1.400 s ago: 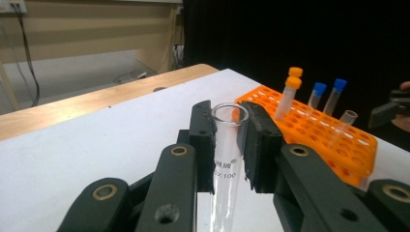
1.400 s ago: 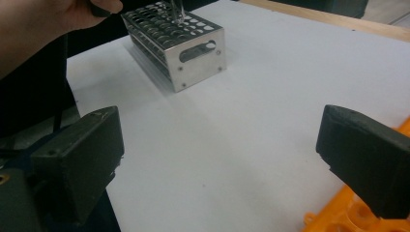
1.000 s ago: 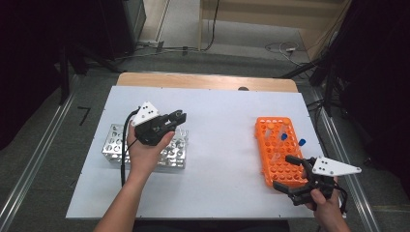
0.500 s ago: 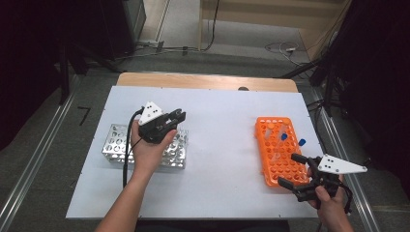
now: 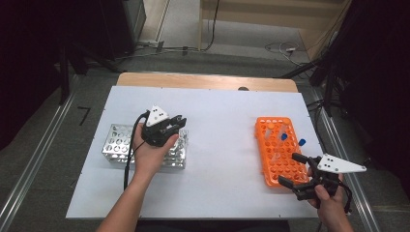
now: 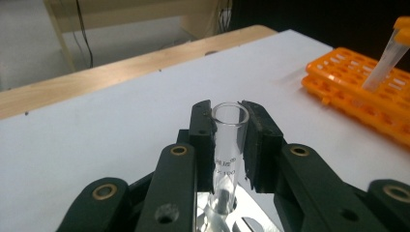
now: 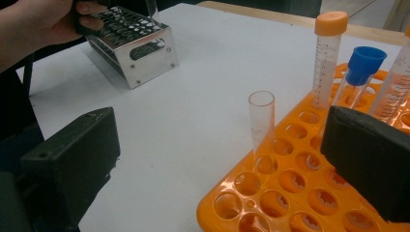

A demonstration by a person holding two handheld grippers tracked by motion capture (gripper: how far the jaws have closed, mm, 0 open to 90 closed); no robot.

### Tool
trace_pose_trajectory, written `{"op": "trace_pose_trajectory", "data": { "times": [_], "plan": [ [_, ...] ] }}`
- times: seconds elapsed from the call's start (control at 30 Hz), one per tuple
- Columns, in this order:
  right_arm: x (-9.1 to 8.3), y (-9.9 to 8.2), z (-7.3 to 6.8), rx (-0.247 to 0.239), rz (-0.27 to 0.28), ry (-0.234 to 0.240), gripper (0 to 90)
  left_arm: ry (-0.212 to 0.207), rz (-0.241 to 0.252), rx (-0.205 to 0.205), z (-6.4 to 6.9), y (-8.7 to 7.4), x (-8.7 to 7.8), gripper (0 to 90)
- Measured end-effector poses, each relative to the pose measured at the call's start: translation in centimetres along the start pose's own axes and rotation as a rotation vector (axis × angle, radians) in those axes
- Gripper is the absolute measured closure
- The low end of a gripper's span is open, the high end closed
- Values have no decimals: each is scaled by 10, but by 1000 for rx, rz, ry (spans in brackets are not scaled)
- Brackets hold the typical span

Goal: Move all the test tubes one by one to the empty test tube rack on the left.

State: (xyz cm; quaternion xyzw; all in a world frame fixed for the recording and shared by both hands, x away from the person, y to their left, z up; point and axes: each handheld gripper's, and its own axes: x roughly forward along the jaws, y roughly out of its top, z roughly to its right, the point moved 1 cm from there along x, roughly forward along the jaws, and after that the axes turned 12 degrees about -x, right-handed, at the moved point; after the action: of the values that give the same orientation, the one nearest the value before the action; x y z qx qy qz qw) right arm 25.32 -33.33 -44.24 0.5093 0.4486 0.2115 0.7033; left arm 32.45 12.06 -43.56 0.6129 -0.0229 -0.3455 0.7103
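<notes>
My left gripper (image 5: 178, 124) hovers over the right end of a metal tube rack (image 5: 116, 145). In the left gripper view its jaws are shut on an uncapped clear glass tube (image 6: 227, 145), held upright with its lower end above the rack. My right gripper (image 5: 289, 169) stands open at the near edge of the orange rack (image 5: 275, 159). In the right gripper view an uncapped clear tube (image 7: 261, 125) stands in the orange rack (image 7: 290, 193) between the wide-apart jaws. An orange-capped tube (image 7: 329, 58) and a blue-capped tube (image 7: 360, 72) stand behind it.
The white tabletop (image 5: 222, 125) lies bare between the two racks. A wooden strip (image 5: 203, 81) runs along the table's far edge. The metal rack (image 7: 140, 46) and the left hand (image 7: 38, 24) appear far off in the right gripper view.
</notes>
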Motion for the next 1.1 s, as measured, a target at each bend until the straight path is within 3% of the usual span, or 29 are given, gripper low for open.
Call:
{"op": "trace_pose_trajectory", "data": {
  "times": [0.2, 0.4, 0.6, 0.83, 0.87, 0.9, 0.93, 0.97, 1.1],
  "plan": [
    [1, -1, 1, 3, -4, -4, 0, 12, -51, 6, 0, -4, 2, 760],
    [3, -4, 4, 18, -16, -19, 0, 8, -100, -15, -1, -5, 3, 754],
    [8, -6, 7, 36, -42, -36, 0, -10, -122, -65, -3, -5, 2, 700],
    [14, -10, 11, 58, -79, -60, 44, -42, -74, -117, -7, -5, -9, 512],
    [15, -10, 12, 66, -91, -67, 68, -49, -64, -121, -7, -6, -11, 427],
    [15, -10, 12, 66, -91, -67, 68, -55, -53, -118, -7, -6, -14, 427],
    [16, -11, 13, 69, -94, -67, 69, -65, -44, -124, -7, -6, -18, 371],
    [19, -11, 13, 79, -110, -70, 128, -76, -35, -125, -6, -7, -21, 279],
    [23, -11, 13, 84, -121, -77, 184, -99, -3, -130, -2, -11, -34, 182]
  ]
}}
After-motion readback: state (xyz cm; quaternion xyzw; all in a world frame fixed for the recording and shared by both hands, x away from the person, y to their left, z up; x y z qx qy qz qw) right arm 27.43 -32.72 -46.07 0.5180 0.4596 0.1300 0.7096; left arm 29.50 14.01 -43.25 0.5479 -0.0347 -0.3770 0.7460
